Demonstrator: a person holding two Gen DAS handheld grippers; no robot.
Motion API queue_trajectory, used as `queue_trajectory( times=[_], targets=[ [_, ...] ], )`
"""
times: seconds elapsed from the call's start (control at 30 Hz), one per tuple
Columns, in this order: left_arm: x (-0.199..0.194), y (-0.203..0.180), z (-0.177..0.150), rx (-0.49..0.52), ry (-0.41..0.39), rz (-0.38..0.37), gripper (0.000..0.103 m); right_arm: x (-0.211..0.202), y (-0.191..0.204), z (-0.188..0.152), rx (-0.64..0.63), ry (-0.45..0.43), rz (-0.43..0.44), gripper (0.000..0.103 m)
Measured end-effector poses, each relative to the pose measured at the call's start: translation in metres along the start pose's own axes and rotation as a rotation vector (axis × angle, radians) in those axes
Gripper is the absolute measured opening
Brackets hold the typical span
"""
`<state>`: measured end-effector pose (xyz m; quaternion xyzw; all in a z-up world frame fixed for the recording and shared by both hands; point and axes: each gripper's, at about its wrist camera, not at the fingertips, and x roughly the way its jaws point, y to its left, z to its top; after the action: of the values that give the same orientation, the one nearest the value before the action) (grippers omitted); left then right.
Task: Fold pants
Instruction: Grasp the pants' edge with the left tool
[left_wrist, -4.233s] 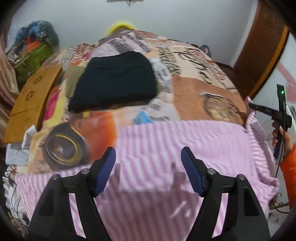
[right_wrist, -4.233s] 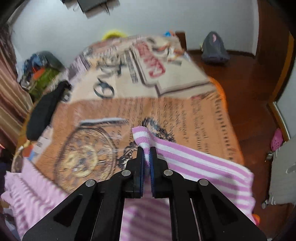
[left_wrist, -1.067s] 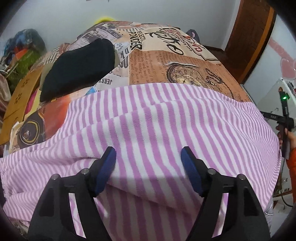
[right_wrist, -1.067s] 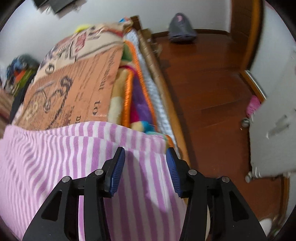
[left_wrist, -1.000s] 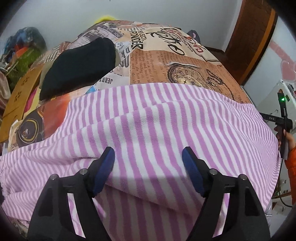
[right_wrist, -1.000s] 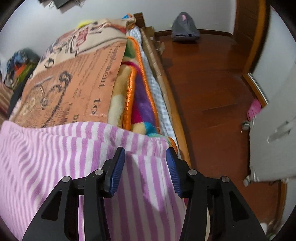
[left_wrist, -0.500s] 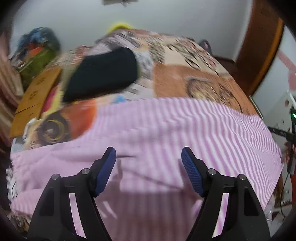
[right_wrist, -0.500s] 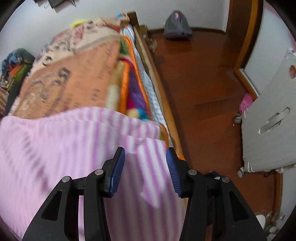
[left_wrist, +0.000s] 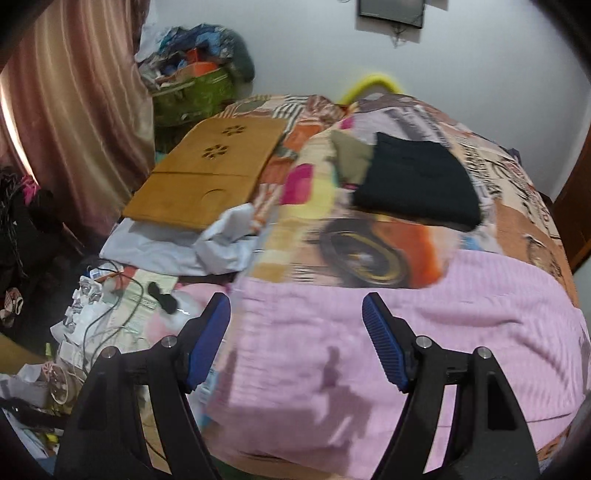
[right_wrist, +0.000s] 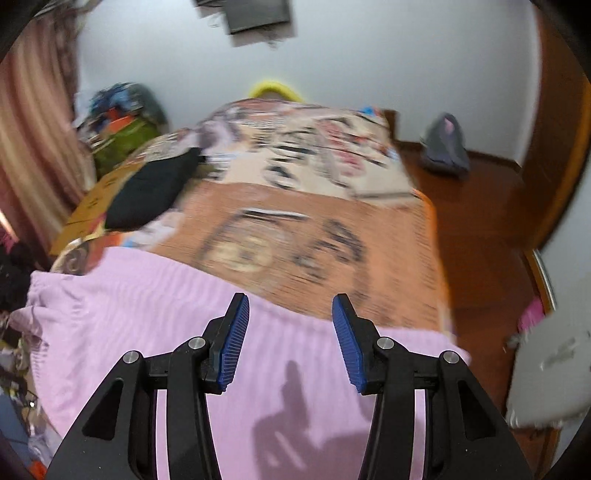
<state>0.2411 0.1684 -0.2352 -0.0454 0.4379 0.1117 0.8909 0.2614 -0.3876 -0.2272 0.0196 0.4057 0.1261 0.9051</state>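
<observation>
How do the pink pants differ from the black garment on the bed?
The pink pants are pale, striped and spread wide across the near end of the bed; the black garment is dark, plain and folded into a compact block farther back. Both lie on the printed bedspread, untouched by either gripper.

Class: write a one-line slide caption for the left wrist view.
Open left gripper above pink striped pants spread on the patterned bedspread.

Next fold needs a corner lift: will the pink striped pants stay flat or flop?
The pink striped pants will probably flop: they drape over the bed's edge and wrinkle softly. Fleecy-looking cloth likely grips pads well. Probably light.
</observation>
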Motion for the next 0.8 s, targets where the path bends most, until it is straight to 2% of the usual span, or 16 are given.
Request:
queue_trajectory(
  times=[0.13, 0.2, 0.27, 0.4, 0.53, 0.63, 0.77, 0.8],
  targets=[
    [0.037, 0.036, 0.001, -0.008, 0.082, -0.038, 0.074, 0.033, 0.06, 0.016, -0.073, 0.029, 0.056, 0.044],
    [0.057, 0.042, -0.001, -0.016, 0.122, -0.079, 0.074, 0.052, 0.092, 0.023, -0.103, 0.053, 0.099, 0.051],
    [0.074, 0.045, -0.002, -0.023, 0.155, -0.137, 0.074, 0.068, 0.12, 0.027, -0.135, 0.066, 0.145, 0.056],
    [0.097, 0.034, -0.002, 0.011, 0.196, -0.229, 0.072, 0.108, 0.173, 0.038, -0.207, 0.125, 0.195, 0.057],
    [0.109, 0.027, 0.001, 0.055, 0.185, -0.261, 0.055, 0.149, 0.218, 0.048, -0.308, 0.209, 0.223, 0.057],
    [0.106, 0.027, 0.005, 0.072, 0.157, -0.3, 0.033, 0.171, 0.239, 0.051, -0.369, 0.259, 0.229, 0.057],
    [0.095, 0.035, 0.009, 0.069, 0.126, -0.321, 0.032, 0.201, 0.265, 0.046, -0.462, 0.345, 0.232, 0.056],
    [0.092, 0.037, 0.01, 0.068, 0.118, -0.321, 0.032, 0.205, 0.271, 0.042, -0.487, 0.355, 0.216, 0.047]
  ],
)
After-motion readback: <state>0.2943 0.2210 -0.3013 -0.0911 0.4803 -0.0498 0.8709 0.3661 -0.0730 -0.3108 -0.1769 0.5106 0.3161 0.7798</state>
